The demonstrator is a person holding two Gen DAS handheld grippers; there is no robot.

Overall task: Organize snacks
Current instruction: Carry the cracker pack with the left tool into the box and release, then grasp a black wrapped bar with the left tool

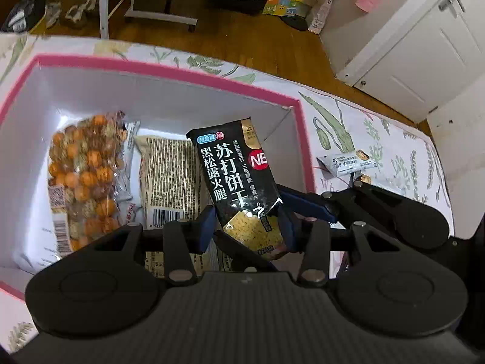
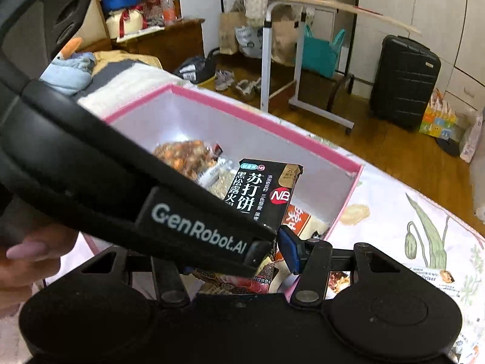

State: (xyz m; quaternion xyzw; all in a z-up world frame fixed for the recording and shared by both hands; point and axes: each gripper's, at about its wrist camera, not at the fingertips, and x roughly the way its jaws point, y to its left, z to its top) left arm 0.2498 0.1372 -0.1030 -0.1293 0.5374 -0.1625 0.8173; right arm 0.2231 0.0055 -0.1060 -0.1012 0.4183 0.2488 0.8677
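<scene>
A black soda-cracker packet (image 1: 236, 179) with white lettering hangs over the right part of a pink-rimmed white box (image 1: 169, 71). My left gripper (image 1: 247, 227) is shut on the packet's lower end, a blue pad on each side. My right gripper (image 1: 251, 212) reaches in from the right and clamps the same end crosswise. In the right wrist view the packet (image 2: 260, 191) stands above the box (image 2: 242, 112). One blue pad (image 2: 291, 251) of the right gripper shows there; the left gripper's body hides the other.
In the box lie a bag of orange coated nuts (image 1: 85, 176), a beige packet with a barcode (image 1: 169, 179) and an orange packet (image 2: 298, 215). A small white snack bar (image 1: 345, 162) rests on the floral sheet (image 1: 333, 112). Beyond lies wood floor with a rolling table (image 2: 297, 60) and a suitcase (image 2: 403, 82).
</scene>
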